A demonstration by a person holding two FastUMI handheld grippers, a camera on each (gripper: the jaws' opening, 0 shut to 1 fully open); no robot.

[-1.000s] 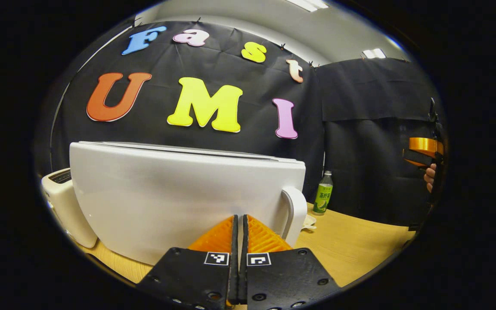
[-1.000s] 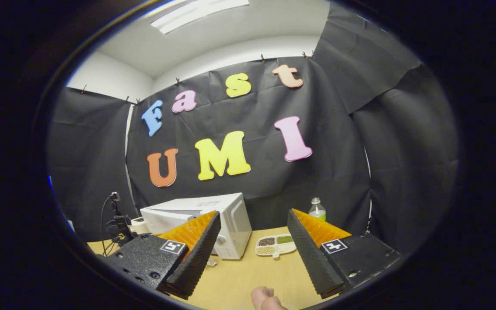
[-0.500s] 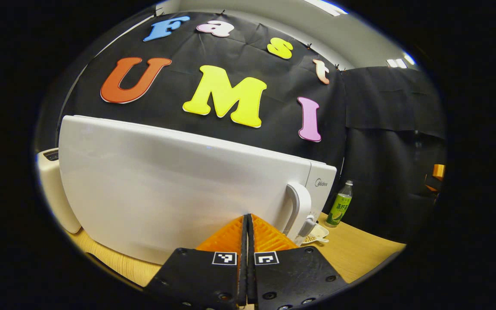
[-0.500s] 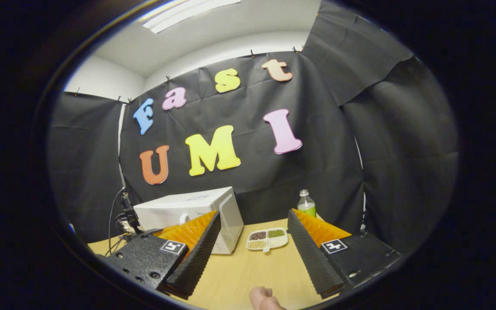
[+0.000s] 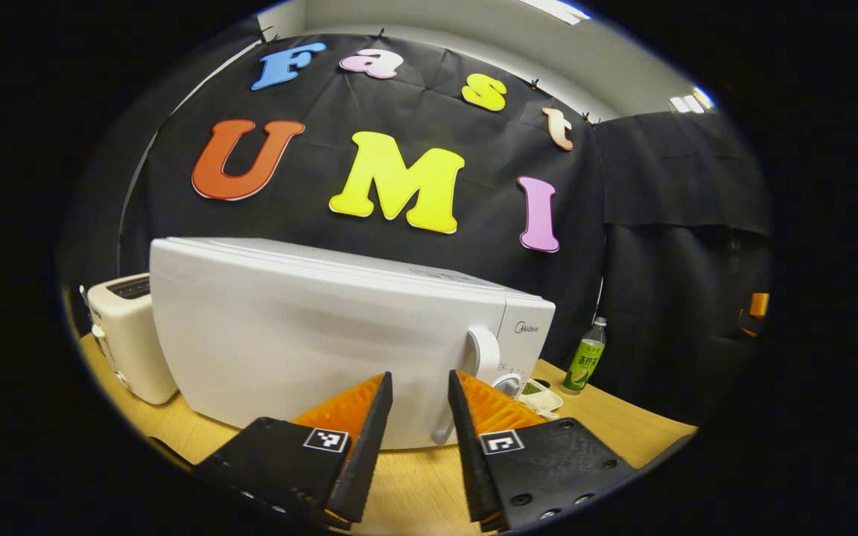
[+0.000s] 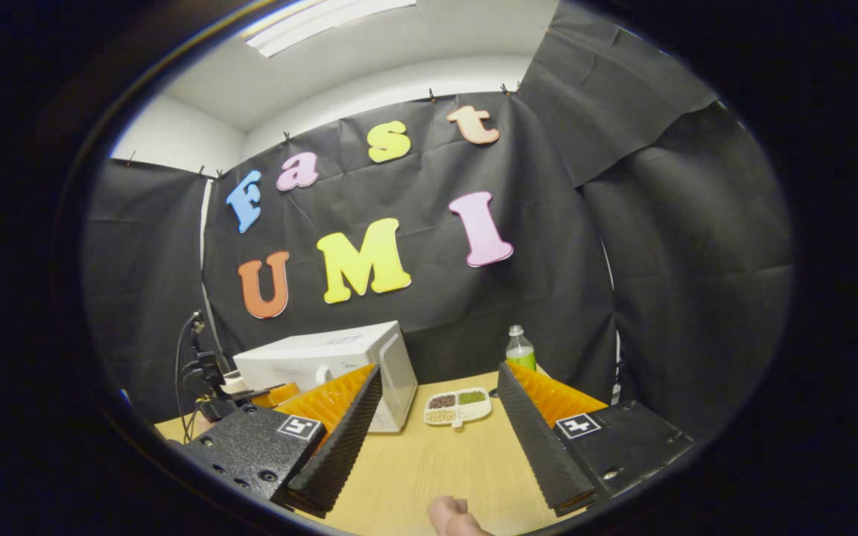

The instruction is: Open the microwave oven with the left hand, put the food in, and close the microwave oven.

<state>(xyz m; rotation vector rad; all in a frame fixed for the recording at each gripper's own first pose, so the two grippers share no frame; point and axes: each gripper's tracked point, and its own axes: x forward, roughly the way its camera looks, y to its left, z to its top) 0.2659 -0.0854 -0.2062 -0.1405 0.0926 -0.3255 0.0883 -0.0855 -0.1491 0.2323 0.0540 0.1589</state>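
The white microwave (image 5: 310, 335) stands on the wooden table with its door flush against the control panel and its handle (image 5: 474, 365) upright at the right. My left gripper (image 5: 418, 376) is open just in front of the door, left of the handle, holding nothing. A white divided tray of food (image 6: 457, 406) lies on the table right of the microwave (image 6: 339, 365) and also peeks out behind the handle, the tray (image 5: 541, 398). My right gripper (image 6: 439, 368) is open and empty, raised well back from the tray, and appears far off as the right gripper (image 5: 753, 309).
A cream toaster (image 5: 127, 342) stands left of the microwave. A green bottle (image 5: 584, 357) stands by the back wall, right of the tray, bottle (image 6: 520, 348). Cables and a black stand (image 6: 202, 372) sit left of the microwave. A thumb (image 6: 451, 517) shows at the bottom edge.
The microwave door swung shut against the body while my shut left gripper was against it. The left gripper then drew back and opened. The right gripper barely moved.
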